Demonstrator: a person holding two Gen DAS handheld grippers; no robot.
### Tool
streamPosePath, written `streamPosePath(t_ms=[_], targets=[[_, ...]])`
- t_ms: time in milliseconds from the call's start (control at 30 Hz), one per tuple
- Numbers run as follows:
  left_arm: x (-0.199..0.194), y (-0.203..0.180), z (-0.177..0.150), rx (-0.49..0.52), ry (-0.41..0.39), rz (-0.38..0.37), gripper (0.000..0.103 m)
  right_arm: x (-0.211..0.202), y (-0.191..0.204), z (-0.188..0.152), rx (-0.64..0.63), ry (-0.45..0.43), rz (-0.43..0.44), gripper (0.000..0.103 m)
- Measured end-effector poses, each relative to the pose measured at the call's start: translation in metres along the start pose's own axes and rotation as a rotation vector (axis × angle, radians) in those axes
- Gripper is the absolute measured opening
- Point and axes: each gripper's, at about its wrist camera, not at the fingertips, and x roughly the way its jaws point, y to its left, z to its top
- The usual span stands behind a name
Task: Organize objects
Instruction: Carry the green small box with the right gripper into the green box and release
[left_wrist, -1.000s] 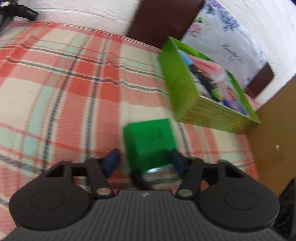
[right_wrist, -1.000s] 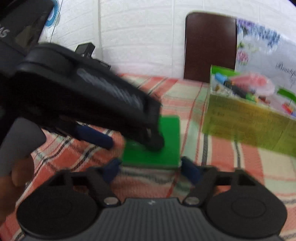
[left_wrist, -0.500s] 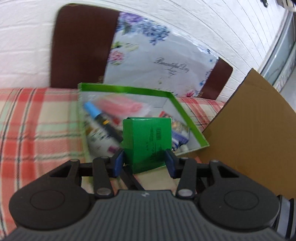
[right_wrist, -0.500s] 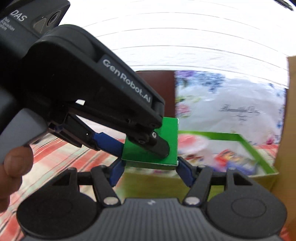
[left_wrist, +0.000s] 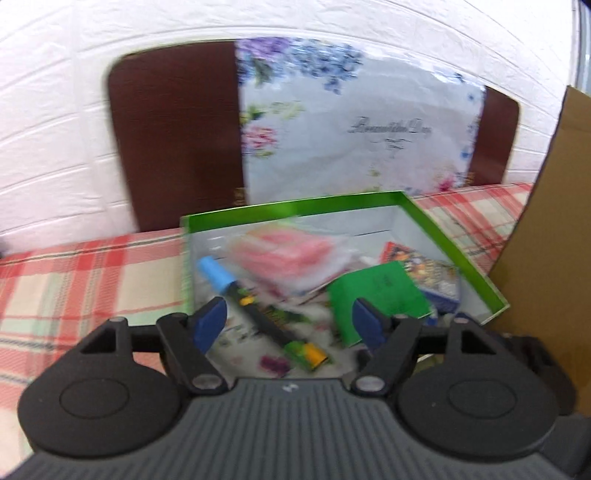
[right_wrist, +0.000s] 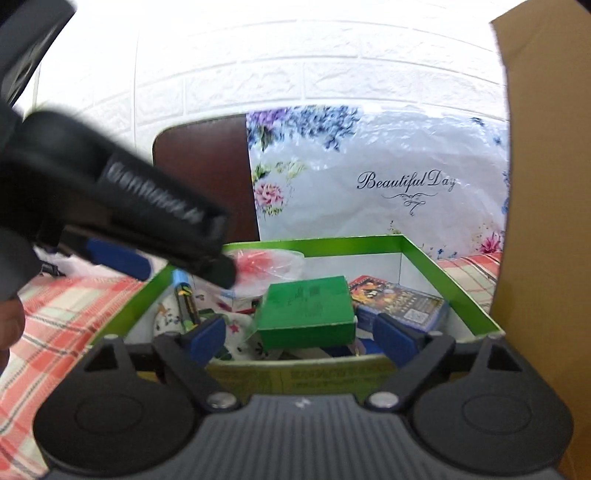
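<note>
From the left wrist, the left gripper (left_wrist: 290, 323) has just been opening and its jaws stand spread with no grip; the small green box (left_wrist: 380, 299) lies in the green tray (left_wrist: 458, 251), just ahead of the right-hand fingertip, beside a blue-capped marker (left_wrist: 255, 306). From the right wrist, the right gripper (right_wrist: 301, 334) has likewise just been opening; the small green box (right_wrist: 306, 314) sits free between and just beyond its spread fingertips, inside the green tray (right_wrist: 454, 291), with the left gripper (right_wrist: 122, 229) above and leftward.
</note>
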Motion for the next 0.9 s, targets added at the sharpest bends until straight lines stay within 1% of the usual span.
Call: streamPosePath(t_ms=[67, 167, 200, 233, 267, 400, 467, 600, 633, 733, 833, 900], targets=[[-0.01, 0.005, -0.007, -0.009, 0.0, 0.047, 0.08, -0.016, 0.002, -0.005, 0.021, -0.006, 0.002, 0.093], [-0.027, 0.013, -0.02, -0.004, -0.006, 0.093, 0.08, -0.039, -0.001, -0.01, 0.088, 0.011, 0.013, 0.094], [-0.032, 0.014, -0.026, 0.001, -0.008, 0.105, 0.083, -0.047, -0.001, -0.012, 0.109, 0.018, 0.016, 0.094], [-0.038, 0.016, -0.032, 0.006, -0.009, 0.119, 0.087, -0.055, -0.002, -0.015, 0.13, 0.024, 0.018, 0.094], [-0.044, 0.018, -0.038, 0.012, -0.009, 0.133, 0.089, -0.063, -0.003, -0.018, 0.15, 0.031, 0.02, 0.094], [-0.064, 0.021, -0.06, 0.039, -0.004, 0.158, 0.091, -0.081, -0.008, -0.01, 0.198, 0.046, 0.023, 0.094], [-0.074, 0.024, -0.069, 0.03, -0.004, 0.16, 0.093, -0.091, -0.006, -0.006, 0.198, 0.041, 0.017, 0.094], [-0.09, 0.03, -0.083, 0.002, -0.011, 0.15, 0.097, -0.113, -0.002, 0.0, 0.202, 0.033, 0.011, 0.103], [-0.094, 0.031, -0.086, 0.0, -0.011, 0.152, 0.099, -0.117, 0.0, 0.001, 0.197, 0.037, 0.007, 0.103], [-0.102, 0.036, -0.094, -0.011, -0.01, 0.144, 0.103, -0.127, 0.009, 0.004, 0.173, 0.064, -0.005, 0.103], [-0.109, 0.042, -0.102, -0.035, 0.0, 0.129, 0.103, -0.13, 0.02, 0.005, 0.134, 0.133, -0.032, 0.103], [-0.112, 0.046, -0.108, -0.044, 0.012, 0.122, 0.103, -0.133, 0.026, 0.003, 0.124, 0.148, -0.03, 0.103]])
